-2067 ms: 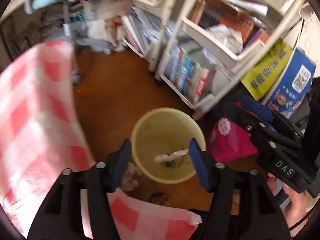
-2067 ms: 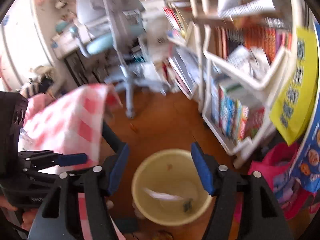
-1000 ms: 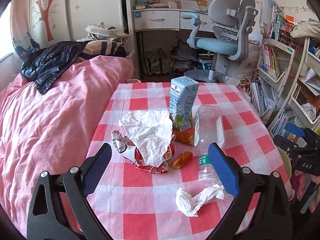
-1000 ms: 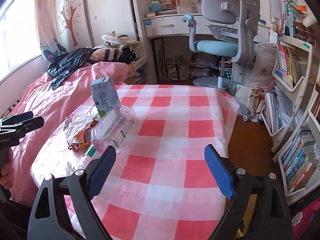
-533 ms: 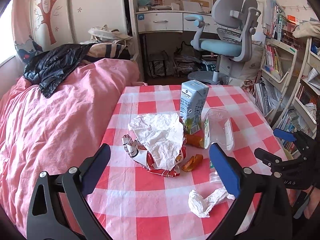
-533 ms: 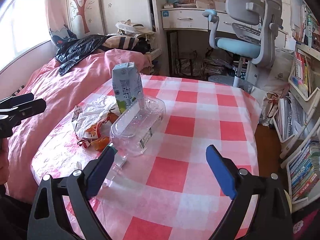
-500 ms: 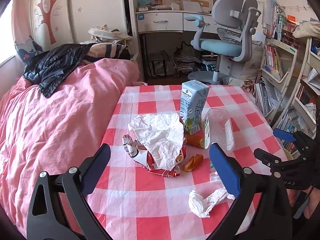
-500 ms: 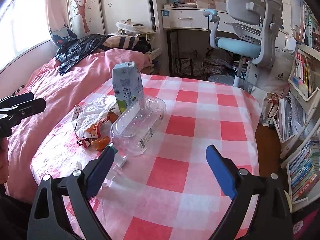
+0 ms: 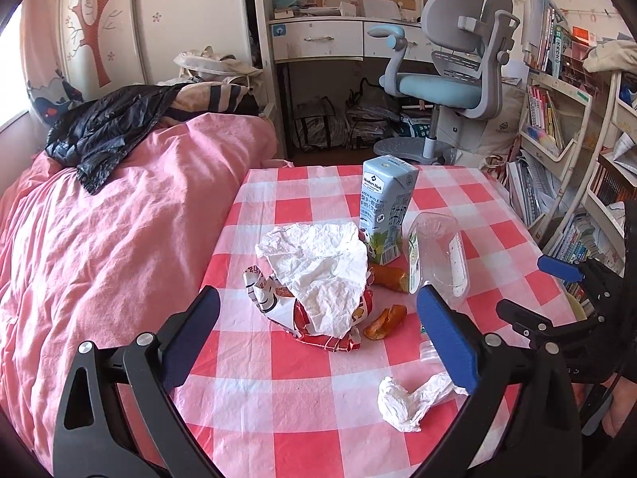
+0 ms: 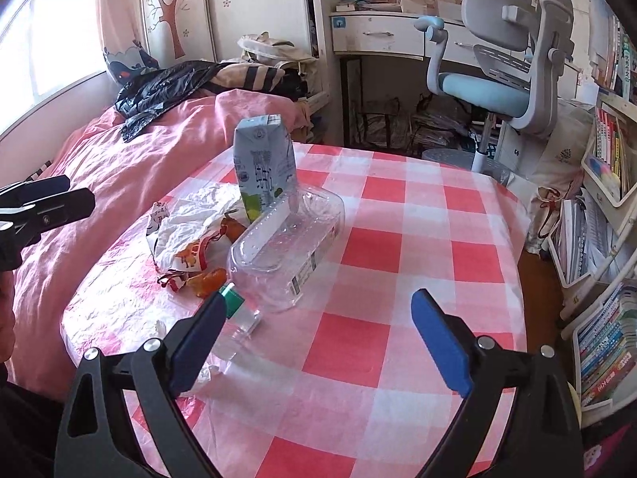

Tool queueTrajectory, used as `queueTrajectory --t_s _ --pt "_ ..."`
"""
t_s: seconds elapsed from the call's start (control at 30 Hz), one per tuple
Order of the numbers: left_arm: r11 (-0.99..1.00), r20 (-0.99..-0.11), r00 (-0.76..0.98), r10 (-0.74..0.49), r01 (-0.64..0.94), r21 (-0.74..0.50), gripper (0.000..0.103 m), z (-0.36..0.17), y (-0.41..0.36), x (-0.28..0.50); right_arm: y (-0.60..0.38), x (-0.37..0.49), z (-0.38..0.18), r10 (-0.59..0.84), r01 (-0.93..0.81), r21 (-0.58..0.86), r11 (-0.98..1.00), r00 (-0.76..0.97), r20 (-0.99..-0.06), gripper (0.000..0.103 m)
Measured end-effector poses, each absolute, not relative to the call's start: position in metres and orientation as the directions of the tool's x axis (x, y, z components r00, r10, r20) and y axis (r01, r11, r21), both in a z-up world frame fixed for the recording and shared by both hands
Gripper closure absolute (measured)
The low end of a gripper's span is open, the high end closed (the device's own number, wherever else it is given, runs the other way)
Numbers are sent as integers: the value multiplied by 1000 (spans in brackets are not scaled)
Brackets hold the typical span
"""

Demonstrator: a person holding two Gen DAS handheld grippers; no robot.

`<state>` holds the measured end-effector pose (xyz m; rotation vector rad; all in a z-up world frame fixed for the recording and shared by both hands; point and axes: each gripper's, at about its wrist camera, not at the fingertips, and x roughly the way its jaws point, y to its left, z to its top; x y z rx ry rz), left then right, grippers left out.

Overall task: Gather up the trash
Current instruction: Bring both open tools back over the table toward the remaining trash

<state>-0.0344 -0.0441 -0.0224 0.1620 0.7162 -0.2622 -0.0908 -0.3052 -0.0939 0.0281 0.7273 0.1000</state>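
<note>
One milk carton [image 9: 385,208] stands at the frame's centre. One clear plastic bottle [image 9: 438,257] lies beside it. Two orange scraps [image 9: 385,322] lie below. One white paper sheet [image 9: 318,271] covers one printed wrapper [image 9: 264,292]. One crumpled tissue [image 9: 410,398] sits lower right. One office chair [image 9: 450,75], upper right.

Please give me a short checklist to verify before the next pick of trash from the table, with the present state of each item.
1. Left gripper open and holding nothing: ok.
2. Right gripper open and holding nothing: ok.
3. Crumpled tissue lies free near the table edge, nothing on top of it: ok.
4. Plastic bottle lies on its side, not pinned: ok.
5. Milk carton stands upright close behind the bottle and could tip: not ok.
6. Trash bin within reach: cannot tell, it is hardly in view.
</note>
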Motion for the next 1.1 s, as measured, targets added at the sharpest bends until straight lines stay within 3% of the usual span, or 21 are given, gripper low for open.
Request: queueTrajectory --t_s 1.1 --pt "953 -679 706 -203 302 30 7 -30 -36 -34 -294 -90 -96 117 -107 56 993 733 -670 12"
